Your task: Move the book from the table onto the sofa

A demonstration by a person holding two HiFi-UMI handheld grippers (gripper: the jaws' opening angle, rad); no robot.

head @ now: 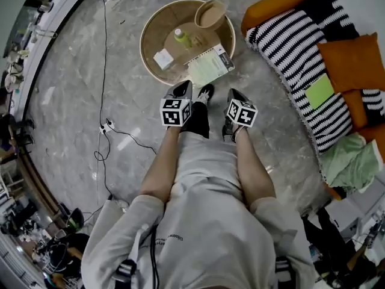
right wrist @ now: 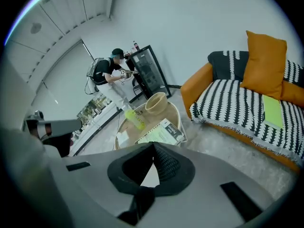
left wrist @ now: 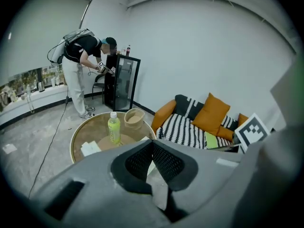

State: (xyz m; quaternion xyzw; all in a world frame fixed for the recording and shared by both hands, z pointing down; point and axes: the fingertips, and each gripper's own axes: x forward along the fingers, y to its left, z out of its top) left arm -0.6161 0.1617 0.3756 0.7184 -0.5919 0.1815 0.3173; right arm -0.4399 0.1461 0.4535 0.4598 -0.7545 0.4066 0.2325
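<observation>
The book [head: 210, 65], pale green with a dark spine, lies at the near right edge of the round table [head: 146, 41]; it also shows in the right gripper view [right wrist: 164, 131]. My left gripper [head: 182, 90] and right gripper [head: 235, 96] hang side by side just short of the table, above the floor. Both are shut with nothing between the pads, in the left gripper view [left wrist: 153, 144] and in the right gripper view [right wrist: 153, 146]. The orange sofa [head: 274, 5] with a striped throw stands to the right [right wrist: 237, 103].
On the table stand a green bottle [head: 182, 38], a beige basket [head: 210, 14] and a white card [head: 163, 59]. On the sofa lie orange cushions [head: 355, 59] and a flat green thing [head: 319, 90]. A cable [head: 105, 125] crosses the floor. A person [left wrist: 80, 65] bends at a black cabinet.
</observation>
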